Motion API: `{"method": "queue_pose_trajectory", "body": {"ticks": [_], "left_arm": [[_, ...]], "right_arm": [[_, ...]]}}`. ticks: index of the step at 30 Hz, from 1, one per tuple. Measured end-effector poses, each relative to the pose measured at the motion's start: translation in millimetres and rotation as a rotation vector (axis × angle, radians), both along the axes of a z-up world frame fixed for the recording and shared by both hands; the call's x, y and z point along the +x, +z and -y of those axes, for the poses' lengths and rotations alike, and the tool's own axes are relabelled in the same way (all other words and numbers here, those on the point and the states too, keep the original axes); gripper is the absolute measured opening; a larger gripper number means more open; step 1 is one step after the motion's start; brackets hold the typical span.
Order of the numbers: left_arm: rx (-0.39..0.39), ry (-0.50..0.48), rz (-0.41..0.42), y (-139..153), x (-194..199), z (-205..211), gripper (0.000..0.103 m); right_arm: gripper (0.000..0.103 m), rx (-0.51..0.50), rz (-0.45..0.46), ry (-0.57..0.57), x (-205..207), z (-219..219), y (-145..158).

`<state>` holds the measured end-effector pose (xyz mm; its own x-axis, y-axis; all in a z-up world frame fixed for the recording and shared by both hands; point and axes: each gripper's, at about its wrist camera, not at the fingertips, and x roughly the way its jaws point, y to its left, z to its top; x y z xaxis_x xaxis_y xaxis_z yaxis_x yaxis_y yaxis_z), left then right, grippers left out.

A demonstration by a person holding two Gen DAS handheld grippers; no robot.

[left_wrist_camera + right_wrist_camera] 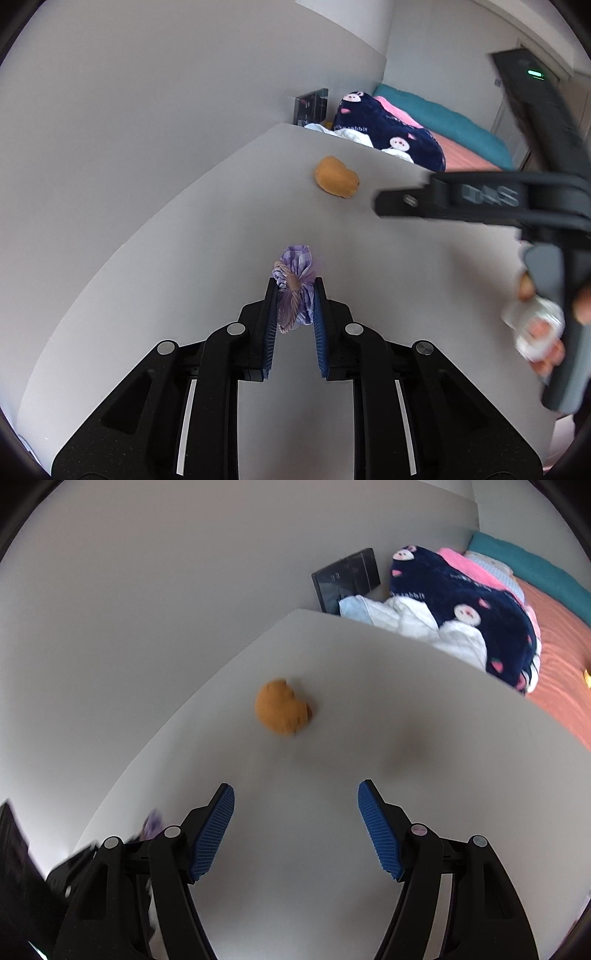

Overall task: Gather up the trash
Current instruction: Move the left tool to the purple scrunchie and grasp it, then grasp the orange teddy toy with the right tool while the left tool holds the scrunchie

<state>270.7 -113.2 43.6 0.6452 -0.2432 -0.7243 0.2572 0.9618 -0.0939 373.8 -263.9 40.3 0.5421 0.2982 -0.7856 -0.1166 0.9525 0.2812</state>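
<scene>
White wall (147, 110) fills the left and far side of both views. A plain grey-white table (221, 221) runs from near to a far edge, mostly bare. Past the far edge, from left to right: a dark glossy panel (345, 578) leaning at the wall, crumpled white bedding (406, 618), a navy plush blanket with pink pig faces (480, 609), then a bed with a salmon sheet (561, 657) and teal cover (535, 565).

Left gripper (295, 295) is clamped on a crumpled purple wrapper (295, 280), pleated, with a tan twisted bit at its centre; it sits between the blue pads, held near the table's middle. In the right wrist view a sliver of the purple wrapper shows at near left, blurred.

Orange-brown bitten cookie (282, 707), round with a notch on its far-right edge, lies on the table far of both grippers, well apart from them.

Right gripper (295, 812) is spread wide with nothing between its blue pads (214, 834), over bare table. From the left wrist view it comes in from the right, motion-blurred, with the person's hand (543, 332) on its handle.
</scene>
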Motion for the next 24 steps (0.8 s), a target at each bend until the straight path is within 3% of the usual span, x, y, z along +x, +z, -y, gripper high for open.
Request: {"method": "queue_pose_trajectory", "body": {"ticks": [9, 13, 18, 21, 24], "left_arm": [[-0.008, 0.011, -0.012, -4.3, 2.4, -0.8, 0.018], [-0.008, 0.089, 0.001, -3.7, 4.0, -9.1, 0.018], [-0.025, 0.208, 0.012, -1.9, 3.7, -29.1, 0.018], [-0.05, 0.221, -0.002, -3.3, 3.4, -34.6, 0.017], [-0.046, 0.208, -0.005, -3.5, 2.0, -33.0, 0.018]], "right_arm": [[0.071, -0.123, 0.001, 0.028, 47.6, -32.3, -7.0], [0.071, -0.193, 0.013, 0.048, 57.1, -49.1, -11.4], [0.058, -0.244, 0.033, 0.081, 61.4, -66.0, -10.5], [0.047, -0.309, 0.02, 0.11, 65.4, -77.6, -12.8], [0.046, -0.348, 0.018, 0.12, 67.2, -82.4, -13.6]]}}
